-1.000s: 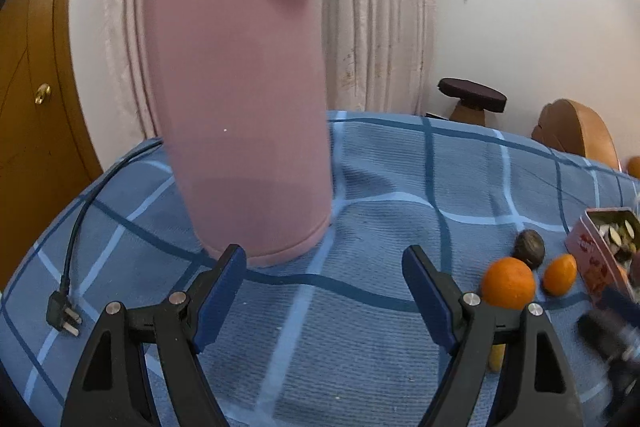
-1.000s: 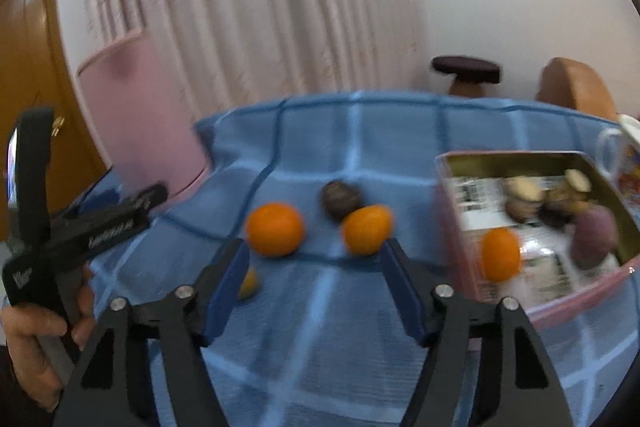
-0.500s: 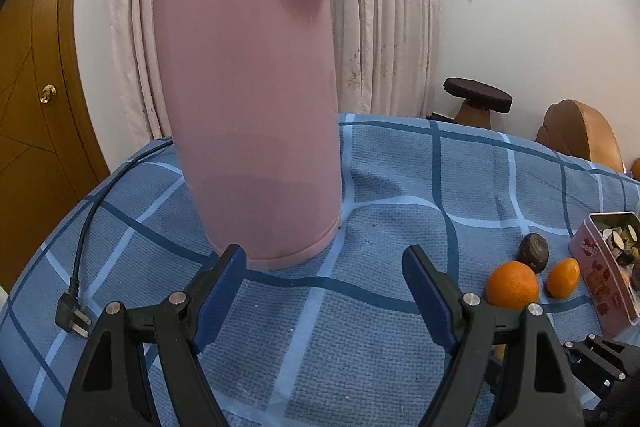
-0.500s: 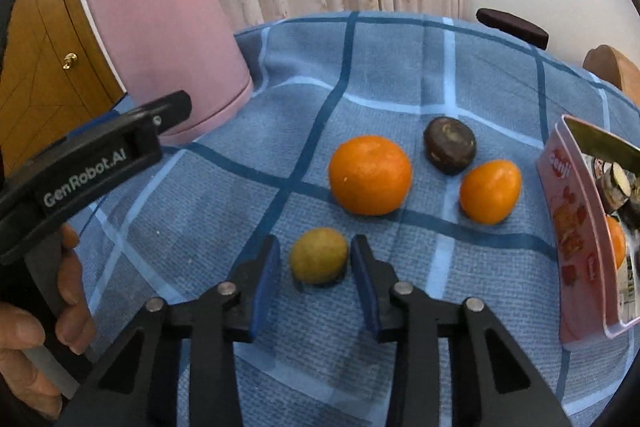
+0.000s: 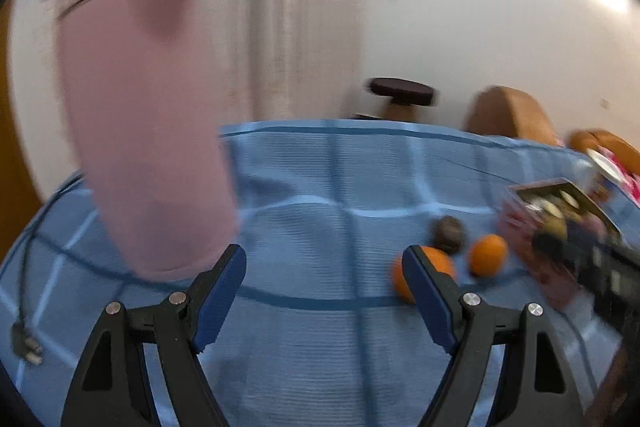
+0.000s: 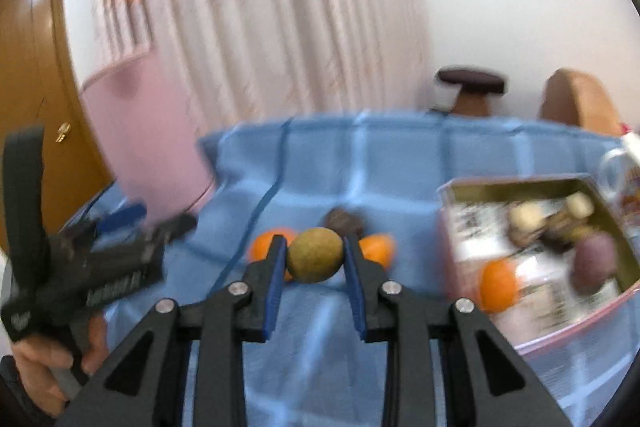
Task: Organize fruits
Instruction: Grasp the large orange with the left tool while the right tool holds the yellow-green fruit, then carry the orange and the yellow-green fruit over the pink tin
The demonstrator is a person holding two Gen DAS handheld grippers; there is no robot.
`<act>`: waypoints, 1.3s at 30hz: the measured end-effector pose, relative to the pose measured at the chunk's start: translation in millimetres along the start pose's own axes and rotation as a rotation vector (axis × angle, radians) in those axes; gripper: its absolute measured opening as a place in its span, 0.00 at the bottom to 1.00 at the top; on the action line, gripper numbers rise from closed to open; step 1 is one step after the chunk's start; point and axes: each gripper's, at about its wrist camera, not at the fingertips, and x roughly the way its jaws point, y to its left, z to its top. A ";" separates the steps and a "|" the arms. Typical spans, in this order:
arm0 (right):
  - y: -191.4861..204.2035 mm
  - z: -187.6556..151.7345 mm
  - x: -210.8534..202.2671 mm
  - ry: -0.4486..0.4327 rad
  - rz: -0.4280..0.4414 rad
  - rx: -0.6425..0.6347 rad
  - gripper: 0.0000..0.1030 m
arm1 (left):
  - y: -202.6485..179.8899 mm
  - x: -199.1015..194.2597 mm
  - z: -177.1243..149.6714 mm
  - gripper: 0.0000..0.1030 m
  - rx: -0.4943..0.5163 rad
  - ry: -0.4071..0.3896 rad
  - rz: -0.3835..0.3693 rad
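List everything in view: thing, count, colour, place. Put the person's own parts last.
Kettle: 1, pink, back left of table.
Tablecloth: 1, blue check, covers table.
Power cord with plug: 1, black, left table edge.
Oranges on cloth: 2, orange, centre right.
Dark fruit: 1, brown, behind the oranges.
Yellow-green fruit: 1, held in right tool.
Tin box: 1, pink outside, right side; holds one orange, a purple fruit, several blurred items.
Mug: 1, white, behind box.
Stool: 1, dark top, beyond table.
Left tool: open, empty.
Right tool: shut on the fruit.
Left hand: grips left tool's handle.
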 end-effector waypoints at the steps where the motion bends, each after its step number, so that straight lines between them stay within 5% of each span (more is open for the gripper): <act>1: -4.5 -0.2 -6.2 -0.021 -0.026 -0.005 0.31 | -8.6 2.2 0.0 0.79 0.025 0.006 -0.021; 9: -31.5 5.1 -10.4 -0.044 -0.076 0.013 0.31 | -61.3 44.4 5.4 0.79 0.142 0.143 -0.057; 14: -30.4 4.4 -15.1 -0.039 -0.070 0.012 0.31 | -67.7 74.2 8.0 0.79 0.121 0.252 -0.028; 16: -30.8 3.9 -14.1 -0.036 -0.067 0.016 0.31 | -60.6 84.6 8.6 0.70 0.075 0.295 -0.021; 17: -30.7 4.1 -13.6 -0.034 -0.068 0.016 0.31 | -57.8 87.8 8.2 0.57 0.057 0.311 -0.042; 20: -29.3 3.9 -11.8 -0.028 -0.066 0.011 0.31 | -52.0 85.8 9.0 0.48 0.022 0.301 -0.085; 26: -29.3 1.6 -9.7 -0.025 -0.062 0.012 0.31 | -45.6 70.9 10.8 0.48 -0.012 0.234 -0.061; 33: -27.6 -0.5 -8.2 -0.033 -0.066 0.002 0.31 | -53.5 32.9 14.2 0.48 -0.002 0.043 0.065; 39: -30.6 -0.8 -11.7 -0.045 -0.053 -0.001 0.31 | -68.8 24.8 9.6 0.48 -0.010 0.028 0.094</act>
